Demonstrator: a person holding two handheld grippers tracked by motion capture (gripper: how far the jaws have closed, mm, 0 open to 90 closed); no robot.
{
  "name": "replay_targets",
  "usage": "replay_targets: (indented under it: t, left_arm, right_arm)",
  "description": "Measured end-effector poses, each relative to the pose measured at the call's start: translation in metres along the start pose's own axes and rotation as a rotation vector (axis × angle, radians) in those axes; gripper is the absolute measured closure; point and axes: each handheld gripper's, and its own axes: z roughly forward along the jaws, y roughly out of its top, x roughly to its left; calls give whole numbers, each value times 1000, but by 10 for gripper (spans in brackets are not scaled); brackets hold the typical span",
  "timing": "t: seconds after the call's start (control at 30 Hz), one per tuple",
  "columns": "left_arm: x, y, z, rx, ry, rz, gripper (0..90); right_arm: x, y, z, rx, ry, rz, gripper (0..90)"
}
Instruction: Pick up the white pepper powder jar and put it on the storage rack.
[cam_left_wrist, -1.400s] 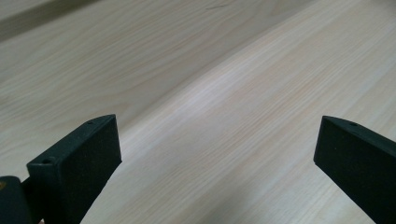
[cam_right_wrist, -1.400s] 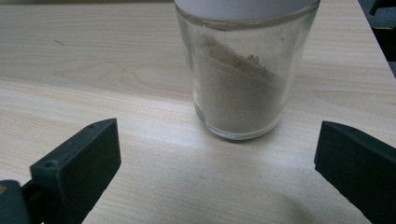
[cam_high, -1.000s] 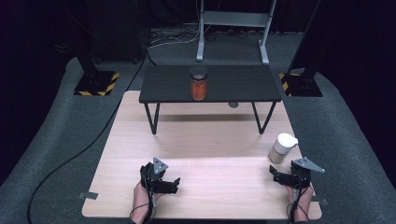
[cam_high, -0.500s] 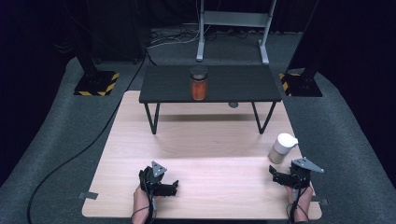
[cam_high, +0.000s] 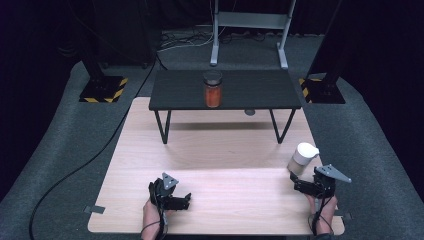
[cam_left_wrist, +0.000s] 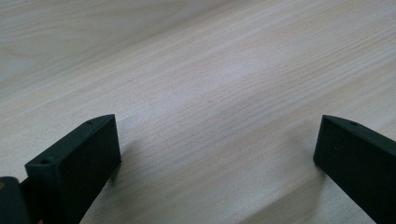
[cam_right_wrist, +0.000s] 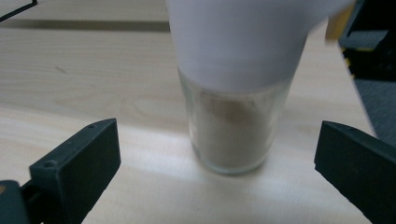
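Note:
A glass shaker with a white pouring lid and beige powder stands near the right edge of the wooden table. My right gripper sits just in front of it, open. In the right gripper view the shaker stands upright just beyond the two black jaws, centred between them, untouched. My left gripper rests low over the table's front left, open, with bare wood between its jaws. A jar of orange contents stands on the small black table at the back.
The black table stands on thin legs over the far part of the wooden top. Grey carpet surrounds the table, with a black cable curving at the left. Two stand bases with yellow-black stripes sit at the back corners.
The left gripper has shifted slightly toward the front edge and turned a little. The right gripper and the shaker have stayed where they were.

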Motion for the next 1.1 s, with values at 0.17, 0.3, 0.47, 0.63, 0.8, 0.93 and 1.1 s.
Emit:
replay_targets:
  t: [0.17, 0.3, 0.47, 0.63, 0.8, 0.93, 1.1]
  left_arm:
    - [0, 0, 0, 1, 0, 1, 2]
    - [0, 0, 0, 0, 0, 0, 2]
    - [0, 0, 0, 0, 0, 1, 2]
    - [0, 0, 0, 0, 0, 1, 2]
    - [0, 0, 0, 0, 0, 1, 3]
    - [0, 0, 0, -2, 1, -1, 2]
    - [0, 0, 0, 0, 0, 1, 2]
  right_arm:
    - [2, 12, 10, 5, 2, -28, 0]
    - [1, 17, 18, -4, 12, -31, 0]
    - [0, 21, 28, -8, 2, -31, 0]
    - [-1, 18, 31, -23, -3, -25, 21]
    - [0, 16, 35, -32, -17, -20, 144]
    - [2, 13, 37, -36, -35, -13, 254]
    - [4, 11, 36, -46, -49, -23, 297]
